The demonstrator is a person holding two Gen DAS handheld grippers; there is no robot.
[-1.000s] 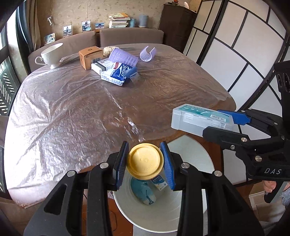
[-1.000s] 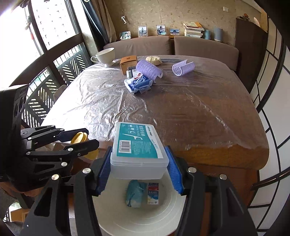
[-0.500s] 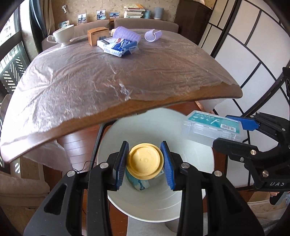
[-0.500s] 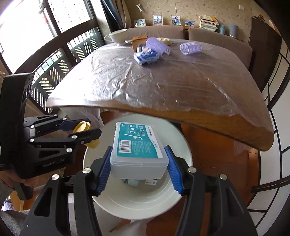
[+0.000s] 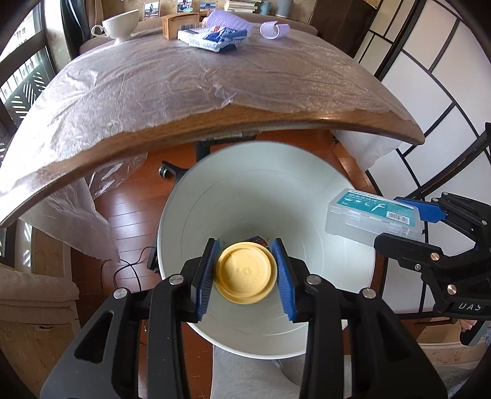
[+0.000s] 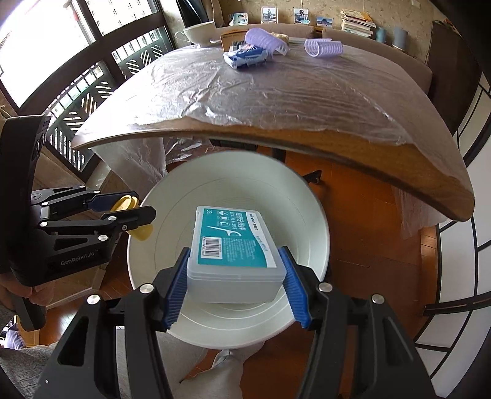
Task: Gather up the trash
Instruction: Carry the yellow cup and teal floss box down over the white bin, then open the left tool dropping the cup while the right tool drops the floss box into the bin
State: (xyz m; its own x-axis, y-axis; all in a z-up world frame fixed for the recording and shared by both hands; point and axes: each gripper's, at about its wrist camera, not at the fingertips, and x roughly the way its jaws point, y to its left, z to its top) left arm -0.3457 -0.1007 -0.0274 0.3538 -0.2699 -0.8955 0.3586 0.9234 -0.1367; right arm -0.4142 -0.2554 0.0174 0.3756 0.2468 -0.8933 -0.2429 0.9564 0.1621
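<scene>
White bin (image 5: 184, 214) on wood floor (image 6: 362, 196); small carton (image 5: 257, 238) barely visible at bottom. Film-covered table (image 5: 276, 119) overhangs it. Left gripper (image 5: 245, 271) clamps yellow lid (image 5: 245, 276) over bin mouth; right gripper (image 6: 234, 284) clamps floss box (image 6: 233, 245) above bin.

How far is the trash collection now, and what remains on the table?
Done: one small item already lies in the white bin. In hand: the left gripper holds a yellow lid and the right gripper a dental floss box, both above the bin. Left: blue packets, purple rollers and a cardboard box.
</scene>
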